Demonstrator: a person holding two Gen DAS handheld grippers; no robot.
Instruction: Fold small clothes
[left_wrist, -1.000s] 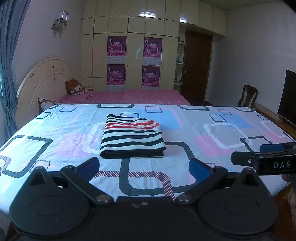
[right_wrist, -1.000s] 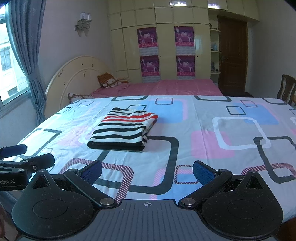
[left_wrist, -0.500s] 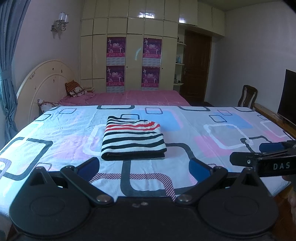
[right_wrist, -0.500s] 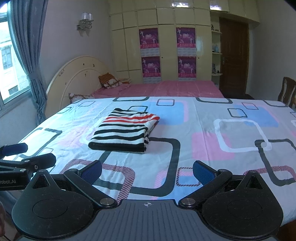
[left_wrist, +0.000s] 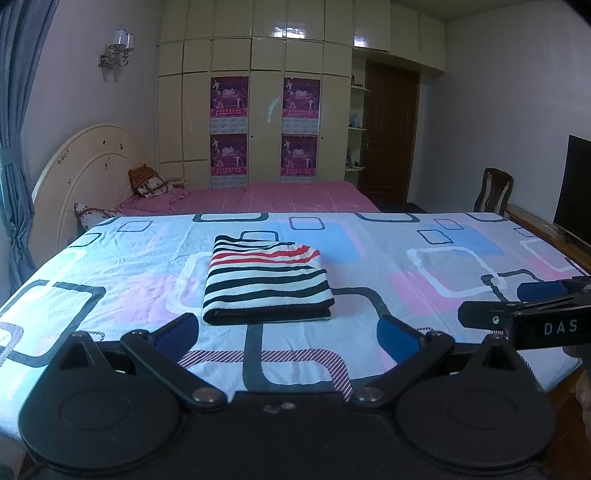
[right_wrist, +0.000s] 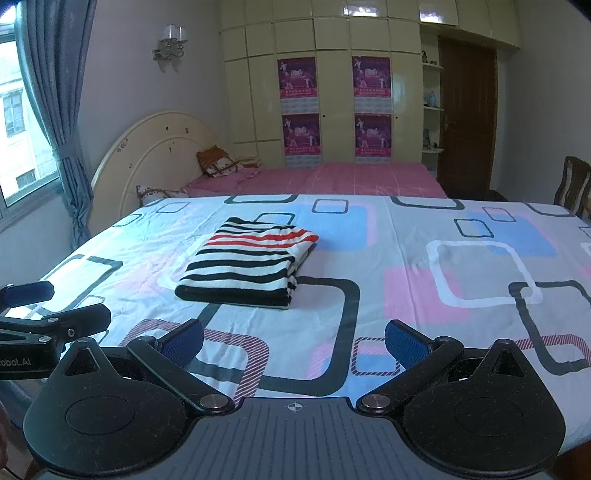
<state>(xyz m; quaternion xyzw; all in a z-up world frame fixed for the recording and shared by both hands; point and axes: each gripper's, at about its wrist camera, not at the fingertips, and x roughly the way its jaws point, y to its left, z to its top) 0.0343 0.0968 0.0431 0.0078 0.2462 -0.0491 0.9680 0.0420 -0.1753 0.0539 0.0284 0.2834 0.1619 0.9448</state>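
Striped garment (left_wrist: 267, 282) lies folded flat (black, white, red) on bedsheet (left_wrist: 424, 273).

"DAS" on the right gripper (left_wrist: 524, 306), "obot.AI" — apparently cut off — on the left gripper (right_wrist: 44, 306)

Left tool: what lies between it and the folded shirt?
Only bare patterned sheet separates the open left tool from the shirt, as the left wrist view shows.

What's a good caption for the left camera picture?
Folded striped shirt on the bed, open left gripper nearby.
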